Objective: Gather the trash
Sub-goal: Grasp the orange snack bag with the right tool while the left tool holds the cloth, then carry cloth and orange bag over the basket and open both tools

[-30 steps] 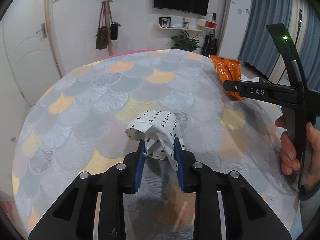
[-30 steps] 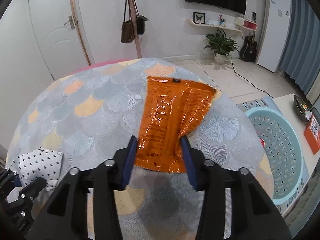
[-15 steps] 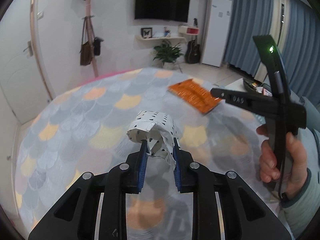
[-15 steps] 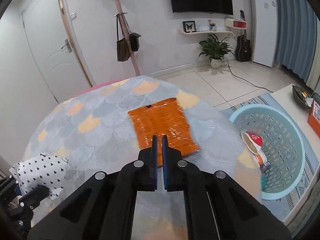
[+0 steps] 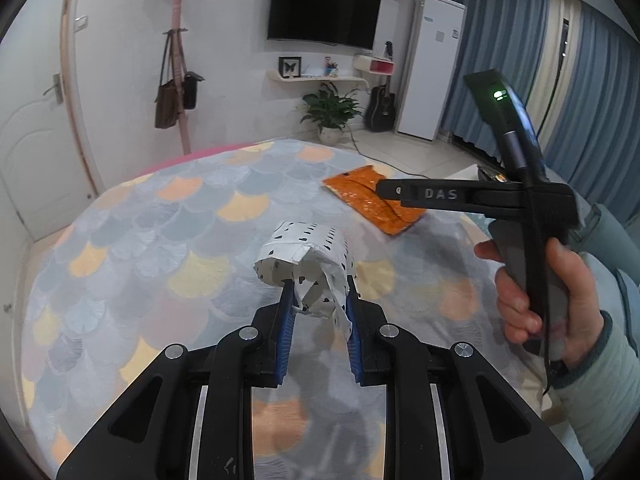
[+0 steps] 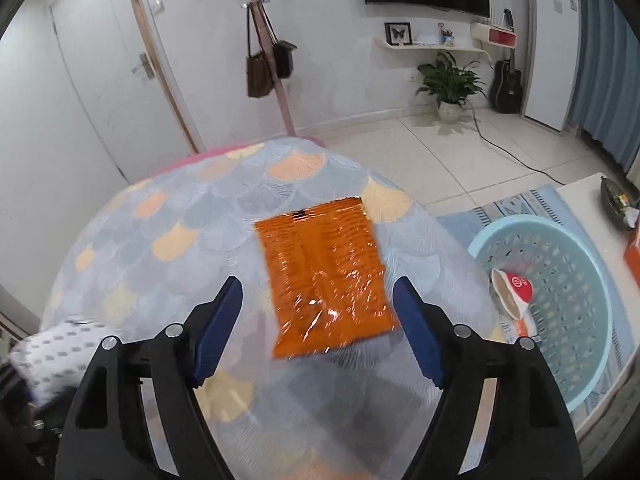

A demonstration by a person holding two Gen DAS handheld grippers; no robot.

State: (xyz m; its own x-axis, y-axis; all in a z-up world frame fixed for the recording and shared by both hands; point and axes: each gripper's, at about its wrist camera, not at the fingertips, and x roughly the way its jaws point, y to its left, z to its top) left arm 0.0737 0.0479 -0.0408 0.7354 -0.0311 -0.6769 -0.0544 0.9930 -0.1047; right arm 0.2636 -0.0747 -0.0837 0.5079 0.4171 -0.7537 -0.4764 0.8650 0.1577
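My left gripper (image 5: 318,294) is shut on a crumpled white paper with black spots (image 5: 306,262) and holds it above the table. The paper also shows blurred at the lower left of the right wrist view (image 6: 52,350). An orange foil wrapper (image 6: 326,276) lies flat on the round table (image 6: 160,240); it also shows in the left wrist view (image 5: 368,202). My right gripper (image 6: 318,314) is open wide, above the wrapper's near end, with nothing between its fingers. In the left wrist view it shows from the side with the hand that holds it (image 5: 532,280).
A light blue plastic basket (image 6: 560,304) stands on the floor to the right of the table, with a red and white wrapper (image 6: 512,290) inside. A low white table (image 6: 592,192) is behind it. A coat stand with bags (image 6: 264,60) is beyond the table.
My right gripper was shut half a second ago and is now open wide over the orange wrapper. My left gripper has risen with the spotted paper.
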